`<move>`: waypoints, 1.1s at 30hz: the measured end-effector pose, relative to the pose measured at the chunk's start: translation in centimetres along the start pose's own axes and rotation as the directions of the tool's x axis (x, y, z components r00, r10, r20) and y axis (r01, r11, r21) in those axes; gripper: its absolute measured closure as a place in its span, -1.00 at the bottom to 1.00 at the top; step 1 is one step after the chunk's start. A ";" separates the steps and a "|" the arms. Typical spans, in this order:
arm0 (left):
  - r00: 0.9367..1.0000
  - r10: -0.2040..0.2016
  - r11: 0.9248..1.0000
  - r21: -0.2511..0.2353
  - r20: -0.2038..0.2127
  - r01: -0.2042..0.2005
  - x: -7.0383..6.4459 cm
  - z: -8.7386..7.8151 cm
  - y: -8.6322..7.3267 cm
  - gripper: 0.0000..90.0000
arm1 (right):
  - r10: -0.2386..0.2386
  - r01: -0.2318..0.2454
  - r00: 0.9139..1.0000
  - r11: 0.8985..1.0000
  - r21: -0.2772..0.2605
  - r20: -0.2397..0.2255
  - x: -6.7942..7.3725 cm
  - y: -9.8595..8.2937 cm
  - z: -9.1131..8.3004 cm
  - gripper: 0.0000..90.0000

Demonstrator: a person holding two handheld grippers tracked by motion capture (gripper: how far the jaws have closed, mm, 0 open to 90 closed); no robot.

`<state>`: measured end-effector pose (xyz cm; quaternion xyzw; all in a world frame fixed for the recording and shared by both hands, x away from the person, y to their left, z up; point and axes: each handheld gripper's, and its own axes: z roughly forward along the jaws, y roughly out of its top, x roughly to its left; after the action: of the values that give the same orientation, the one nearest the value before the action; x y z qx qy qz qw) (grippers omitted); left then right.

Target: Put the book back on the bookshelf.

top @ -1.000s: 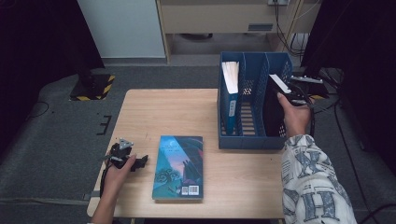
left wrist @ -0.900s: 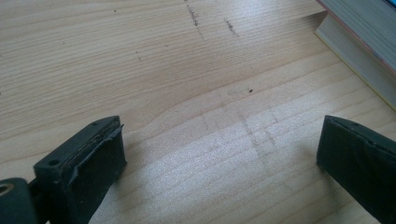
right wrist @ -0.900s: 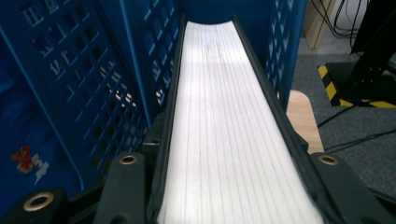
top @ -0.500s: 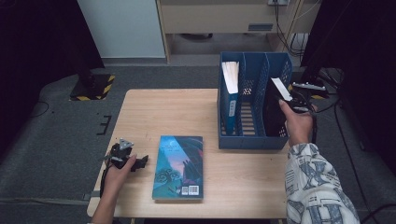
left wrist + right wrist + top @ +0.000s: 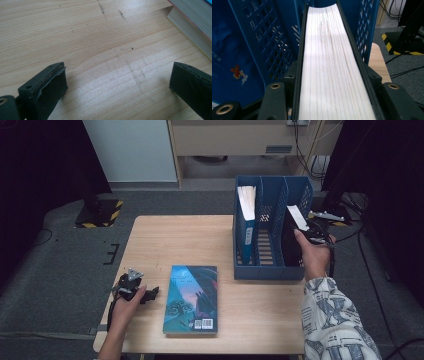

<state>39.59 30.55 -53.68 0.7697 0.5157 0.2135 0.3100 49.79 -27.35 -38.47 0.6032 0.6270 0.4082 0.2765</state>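
Standing on its edge, the black book (image 5: 291,237) sits in the right slot of the blue file box (image 5: 272,270), pages up, its long side running down into the slot. The right gripper (image 5: 311,231) squeezes it from both sides, above the box. Well left of the box, the left gripper (image 5: 148,295) rests with jaws wide apart, beside the teal book (image 5: 191,297).

Left hand (image 5: 125,301) rests its gripper (image 5: 150,293) low on the table (image 5: 190,240), jaws spread wide and empty. Right forearm reaches up along the table's right edge, right gripper (image 5: 306,231) clamped tight.
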 end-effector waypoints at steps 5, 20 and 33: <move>1.000 0.000 1.000 0.000 0.000 0.000 0.0 0.0 0.0 -1.00 | 0.023 -0.023 1.000 1.000 0.008 -0.008 0.0 0.3 0.1 -0.01; 1.000 0.001 1.000 0.000 0.001 -0.001 0.0 0.0 0.0 -1.00 | 0.002 -0.002 1.000 0.999 0.036 0.001 0.4 1.5 0.7 0.02; 1.000 0.001 1.000 0.000 0.002 -0.001 0.0 0.0 0.0 -1.00 | -0.071 0.069 0.997 0.996 0.050 0.032 0.4 1.7 0.5 0.18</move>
<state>39.63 30.51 -53.69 0.7701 0.5149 0.2131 0.3103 51.08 -26.94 -37.22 0.5944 0.6528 0.3723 0.2863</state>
